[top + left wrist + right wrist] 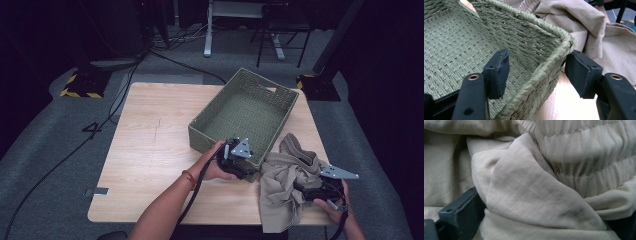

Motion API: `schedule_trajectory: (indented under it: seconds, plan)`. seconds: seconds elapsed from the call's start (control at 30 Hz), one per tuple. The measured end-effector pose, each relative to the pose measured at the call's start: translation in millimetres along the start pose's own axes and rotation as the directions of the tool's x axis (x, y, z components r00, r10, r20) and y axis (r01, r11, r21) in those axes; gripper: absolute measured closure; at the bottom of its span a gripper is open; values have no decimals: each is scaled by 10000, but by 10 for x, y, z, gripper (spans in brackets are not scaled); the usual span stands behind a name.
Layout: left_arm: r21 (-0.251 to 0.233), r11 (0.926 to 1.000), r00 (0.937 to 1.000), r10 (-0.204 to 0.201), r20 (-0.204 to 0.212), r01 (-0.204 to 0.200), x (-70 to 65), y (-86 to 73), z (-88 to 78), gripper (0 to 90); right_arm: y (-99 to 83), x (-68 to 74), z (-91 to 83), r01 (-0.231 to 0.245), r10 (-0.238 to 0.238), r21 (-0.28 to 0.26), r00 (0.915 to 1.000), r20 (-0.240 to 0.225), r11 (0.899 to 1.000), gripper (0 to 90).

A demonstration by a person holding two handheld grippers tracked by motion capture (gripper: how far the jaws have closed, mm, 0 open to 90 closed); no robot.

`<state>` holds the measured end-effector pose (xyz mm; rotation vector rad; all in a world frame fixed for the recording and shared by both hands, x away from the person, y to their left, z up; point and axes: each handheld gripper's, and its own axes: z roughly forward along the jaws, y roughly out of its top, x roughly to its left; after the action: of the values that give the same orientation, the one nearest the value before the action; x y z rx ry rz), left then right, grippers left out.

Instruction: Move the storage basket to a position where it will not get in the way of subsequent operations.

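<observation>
A green woven basket (260, 80) stands on the wooden table (150, 150), towards the right. My left gripper (245, 172) is at its near corner. In the left gripper view the jaws (537, 72) straddle the corner wall (544, 27), one pad inside and one outside, with a gap on the inside. A beige garment (285, 185) with an elastic waistband lies crumpled to the right of the basket and hangs over the table's front edge. My right gripper (305, 190) is shut on a fold of it (529, 190). The cloth bulges between the jaws (541, 220).
The basket holds nothing that I can see. Bare tabletop stretches across the left half. Beyond the table, cables (75, 145) run over the grey floor, and a desk leg (207, 30) and a chair (280, 35) stand at the back.
</observation>
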<state>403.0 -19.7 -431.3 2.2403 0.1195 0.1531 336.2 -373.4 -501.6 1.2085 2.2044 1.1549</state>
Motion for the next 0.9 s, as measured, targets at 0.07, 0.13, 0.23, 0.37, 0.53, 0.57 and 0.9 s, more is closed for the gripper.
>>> schedule_trajectory:
  seconds: [0.07,0.13,0.23,0.37,0.53,0.57,0.9]
  plan:
    - [-55,10000,9999,79,126,-78,12,-6,-4,396,0,-2,0,-10,10,-2,10000,-18,10000,16]
    - [-71,9999,9998,112,155,-111,18,-8,-7,403,0,-1,-1,-1,1,-2,10000,-10,10000,16]
    - [-34,10000,9999,50,113,-50,32,-19,-22,409,-1,0,-1,6,-6,-8,10000,-1,10000,16]
    - [-35,9999,9999,-128,-105,128,83,-71,-81,410,-1,0,-1,17,-17,-18,10000,5,10000,17]
    - [-5,9992,9980,-392,-489,393,122,-137,-159,410,-1,0,-1,17,-17,-22,10000,1,10000,17]
    - [14,9989,9973,-466,-572,468,132,-157,-185,410,-1,0,-1,19,-19,-21,10000,3,10000,17]
    - [-239,9955,9721,-944,-2147,914,201,-419,-552,500,2,8,3,33,-32,-17,10000,63,10000,17]
